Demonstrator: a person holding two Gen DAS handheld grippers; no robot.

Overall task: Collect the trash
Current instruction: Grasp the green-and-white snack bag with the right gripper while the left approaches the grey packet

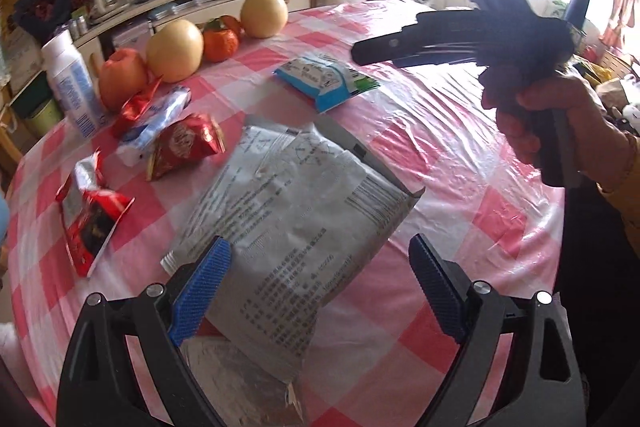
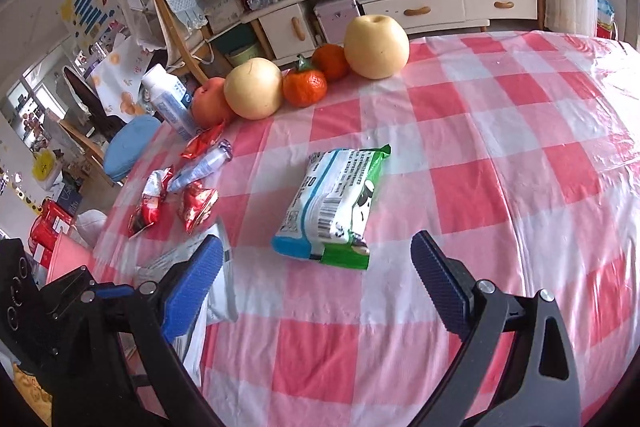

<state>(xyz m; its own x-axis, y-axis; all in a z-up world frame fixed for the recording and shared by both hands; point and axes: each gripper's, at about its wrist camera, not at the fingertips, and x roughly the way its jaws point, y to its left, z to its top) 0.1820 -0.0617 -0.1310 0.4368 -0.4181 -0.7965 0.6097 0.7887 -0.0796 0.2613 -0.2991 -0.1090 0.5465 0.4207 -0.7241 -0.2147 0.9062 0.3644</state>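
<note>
Trash lay scattered on the pink-checked tablecloth: a large grey printed pouch lay directly below the left gripper, whose blue pads stood spread with nothing between them. The right gripper was likewise spread and empty, aimed at a blue-and-green packet. To do the step well, each gripper probably needed to straddle a raised edge of its flat wrapper before squeezing. Only the left view showed the hand holding the right gripper; only the right view showed 3 red wrappers clear of blur, though their contents were hard to judge. Fruit sat behind.
</note>
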